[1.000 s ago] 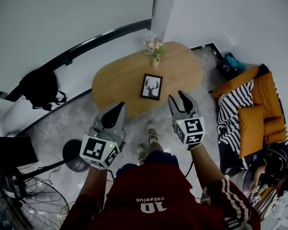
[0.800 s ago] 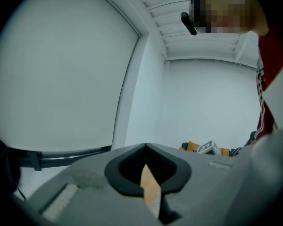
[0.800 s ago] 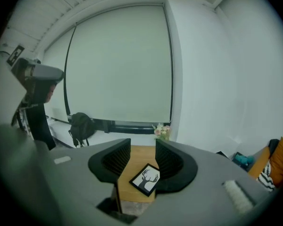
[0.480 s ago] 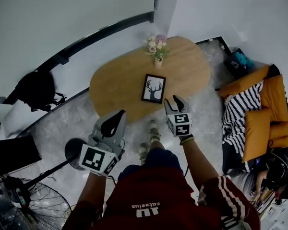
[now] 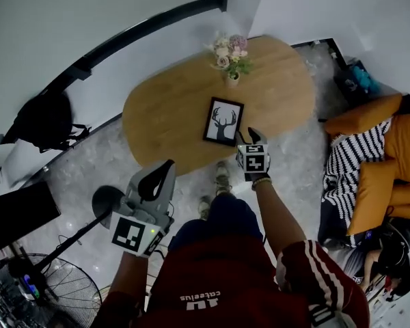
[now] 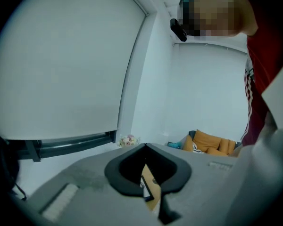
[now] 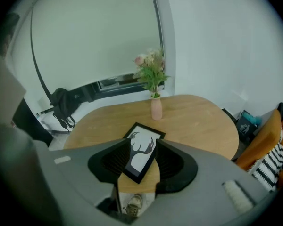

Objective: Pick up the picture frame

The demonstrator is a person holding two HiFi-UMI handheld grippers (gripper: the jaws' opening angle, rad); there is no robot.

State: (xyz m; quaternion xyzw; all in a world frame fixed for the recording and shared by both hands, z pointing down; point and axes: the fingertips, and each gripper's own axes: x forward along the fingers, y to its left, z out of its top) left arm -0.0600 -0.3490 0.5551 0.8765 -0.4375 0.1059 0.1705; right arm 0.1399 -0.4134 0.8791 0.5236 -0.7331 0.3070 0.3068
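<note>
Grey stone floor surrounds the oval wooden table (image 5: 164,115). On the table, just inside its near edge, the picture frame (image 5: 223,121) lies flat, showing a black antlered deer. Your right gripper (image 5: 249,139) reaches over that edge, fingers spread, with the frame showing between them, unclamped. Your left gripper (image 5: 157,176) hangs off the table's near side, fingers apart on nothing. At the table's far edge stands a vase of flowers (image 5: 230,57). Your red shirt (image 5: 212,272) reads "10".
</note>
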